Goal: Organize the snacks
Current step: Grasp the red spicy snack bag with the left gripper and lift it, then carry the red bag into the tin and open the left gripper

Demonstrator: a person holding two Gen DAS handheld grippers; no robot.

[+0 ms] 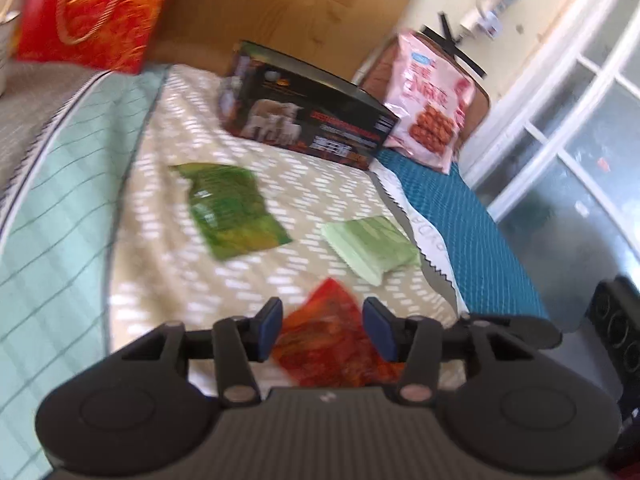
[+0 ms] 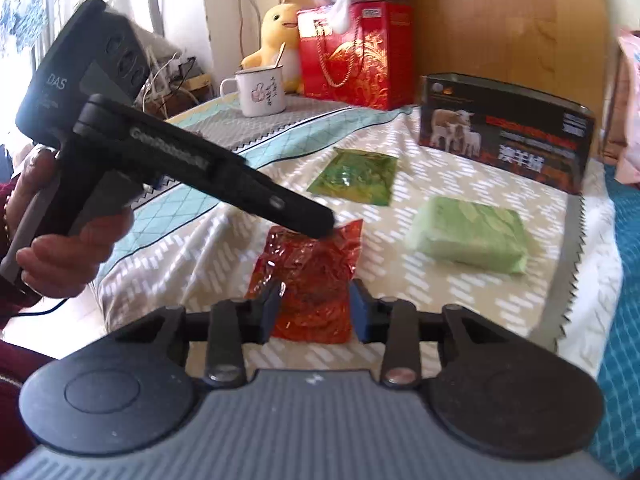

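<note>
Both claws at the red packet (image 2: 310,280)

My right claw (image 2: 316,312) straddles it low centre, parted; my left claw (image 1: 324,330) gapes above its far edge. Green packet (image 2: 468,236) lies right, open cloth (image 2: 440,312) between.

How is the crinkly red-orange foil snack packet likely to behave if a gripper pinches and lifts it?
The crinkly red-orange foil snack packet looks wrinkled and thin, so it will probably flex and droop rather than stay stiff. Its glossy, reflective film suggests it may slip between the pads. Lying flat on the soft patterned cloth, it seems unlikely to roll or tip.
</note>
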